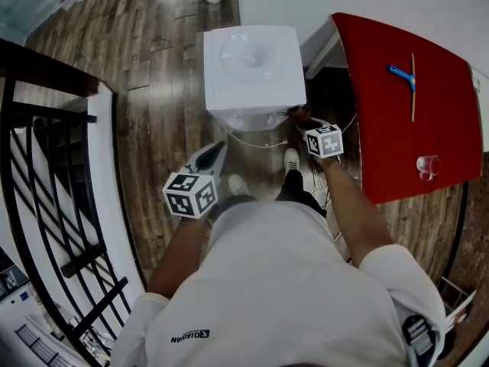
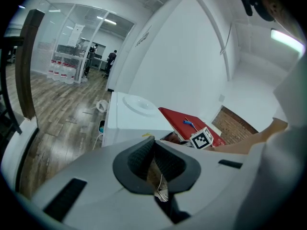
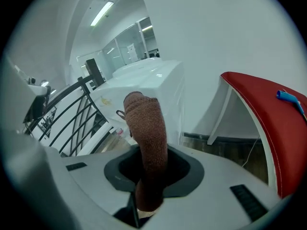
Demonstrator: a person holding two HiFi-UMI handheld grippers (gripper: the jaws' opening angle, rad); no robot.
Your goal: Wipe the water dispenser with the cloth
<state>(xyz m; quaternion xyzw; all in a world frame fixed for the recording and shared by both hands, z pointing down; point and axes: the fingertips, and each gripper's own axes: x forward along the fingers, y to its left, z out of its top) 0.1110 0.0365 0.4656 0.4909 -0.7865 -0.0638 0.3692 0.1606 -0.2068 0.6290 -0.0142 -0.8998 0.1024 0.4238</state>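
The white water dispenser (image 1: pixel 252 75) stands on the wood floor in front of the person. A brown cloth (image 3: pixel 146 123) sticks up out of my right gripper (image 3: pixel 148 169), which is shut on it. In the head view the cloth (image 1: pixel 299 115) is at the dispenser's lower front right corner, just ahead of the right gripper (image 1: pixel 309 128); contact cannot be told. The dispenser's side (image 3: pixel 144 80) fills the space behind the cloth. My left gripper (image 1: pixel 214 153) hangs to the dispenser's front left, apart from it, its jaws shut (image 2: pixel 153 152) with no object in them. The dispenser (image 2: pixel 129 116) shows beyond them.
A red table (image 1: pixel 397 90) stands right of the dispenser, with a blue-headed tool (image 1: pixel 401 73) and a clear cup (image 1: pixel 428 164) on it. A black railing (image 1: pixel 46 167) runs along the left. A white cable (image 1: pixel 252 140) lies on the floor by the dispenser's base.
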